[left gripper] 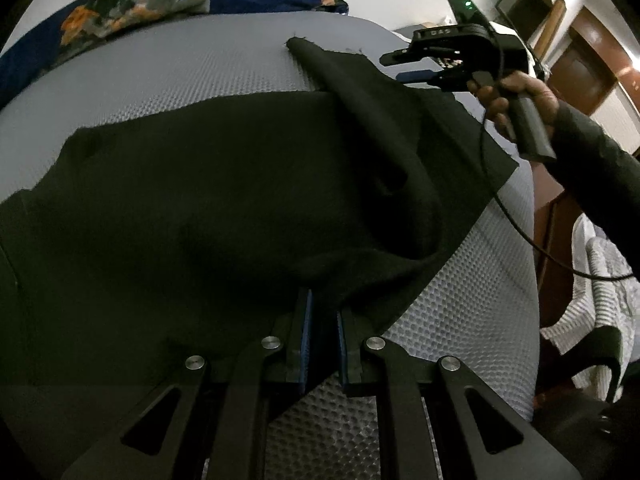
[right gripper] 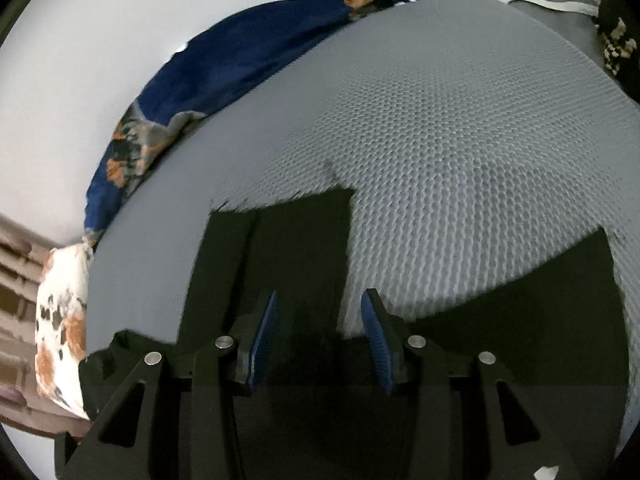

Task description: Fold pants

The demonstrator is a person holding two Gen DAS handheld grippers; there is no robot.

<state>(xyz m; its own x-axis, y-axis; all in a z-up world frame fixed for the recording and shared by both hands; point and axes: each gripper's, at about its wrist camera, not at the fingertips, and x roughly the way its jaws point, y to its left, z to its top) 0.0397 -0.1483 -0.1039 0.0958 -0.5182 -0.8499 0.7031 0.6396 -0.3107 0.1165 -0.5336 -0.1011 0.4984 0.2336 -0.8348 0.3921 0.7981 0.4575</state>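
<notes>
Black pants (left gripper: 208, 200) lie spread on a grey honeycomb-textured mattress (left gripper: 180, 72). My left gripper (left gripper: 323, 312) is shut on the near edge of the pants, with cloth pinched between its blue pads. In the left wrist view my right gripper (left gripper: 396, 67) hovers open just above the far leg end of the pants, held by a hand. In the right wrist view my right gripper (right gripper: 320, 308) is open, with the black leg end (right gripper: 288, 248) lying between and under its fingers. Another part of the pants (right gripper: 540, 300) lies to the right.
A dark blue floral blanket (left gripper: 132, 4) lies bunched along the mattress's far edge and shows in the right wrist view (right gripper: 240, 64). A white patterned pillow (right gripper: 60, 328) is at the left. Wooden furniture (left gripper: 592, 52) and white bedding (left gripper: 600, 288) stand beyond the mattress's right edge.
</notes>
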